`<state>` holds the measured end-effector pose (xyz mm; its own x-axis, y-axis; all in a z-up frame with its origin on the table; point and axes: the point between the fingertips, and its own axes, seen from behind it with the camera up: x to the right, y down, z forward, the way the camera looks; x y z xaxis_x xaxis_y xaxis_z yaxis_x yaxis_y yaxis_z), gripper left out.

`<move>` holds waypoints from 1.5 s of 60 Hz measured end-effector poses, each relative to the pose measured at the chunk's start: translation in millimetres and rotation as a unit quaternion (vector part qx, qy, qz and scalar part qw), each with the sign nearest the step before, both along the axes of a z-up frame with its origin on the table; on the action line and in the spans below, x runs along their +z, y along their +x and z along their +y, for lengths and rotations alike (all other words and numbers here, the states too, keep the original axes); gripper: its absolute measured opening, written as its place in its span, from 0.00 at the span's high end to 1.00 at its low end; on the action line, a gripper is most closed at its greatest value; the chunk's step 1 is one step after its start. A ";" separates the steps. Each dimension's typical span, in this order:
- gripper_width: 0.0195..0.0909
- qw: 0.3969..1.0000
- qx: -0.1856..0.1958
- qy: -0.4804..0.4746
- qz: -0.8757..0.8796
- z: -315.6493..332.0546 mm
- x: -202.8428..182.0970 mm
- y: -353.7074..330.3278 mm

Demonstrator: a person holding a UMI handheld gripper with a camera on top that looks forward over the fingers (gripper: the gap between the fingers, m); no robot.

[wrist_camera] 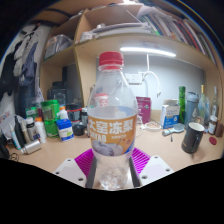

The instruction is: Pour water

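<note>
Clear ribbed plastic bottle [111, 120], red cap, upright, apparently clamped between magenta-padded jaws [112, 163].

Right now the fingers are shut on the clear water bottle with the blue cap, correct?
Not quite: the cap is red, not blue, as the gripper view shows. The rest holds: the fingers are shut on the clear water bottle.

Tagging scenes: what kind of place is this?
Likely a lab or workshop bench: cluttered shelves above, small bottles on the counter. The fingers grip a clear red-capped plastic water bottle.
</note>
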<state>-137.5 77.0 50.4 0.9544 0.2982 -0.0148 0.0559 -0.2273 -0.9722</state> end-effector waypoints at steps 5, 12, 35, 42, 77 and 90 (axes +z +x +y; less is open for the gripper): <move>0.53 1.000 -0.007 -0.003 0.001 3.0 -1.2 4.0; 0.63 1.000 -0.017 -0.010 -0.004 2.8 -1.9 10.3; 0.70 0.961 -0.013 -0.123 0.246 43.4 86.3 51.6; 0.70 0.863 -0.038 -0.223 0.452 69.9 115.8 74.6; 0.70 0.389 -0.051 -0.342 0.854 116.2 162.2 138.2; 0.70 0.397 -0.048 -0.348 0.848 116.1 161.0 139.5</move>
<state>2.0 193.1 211.4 -0.5974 -0.3788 -0.7069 -0.5862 -0.3953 0.7072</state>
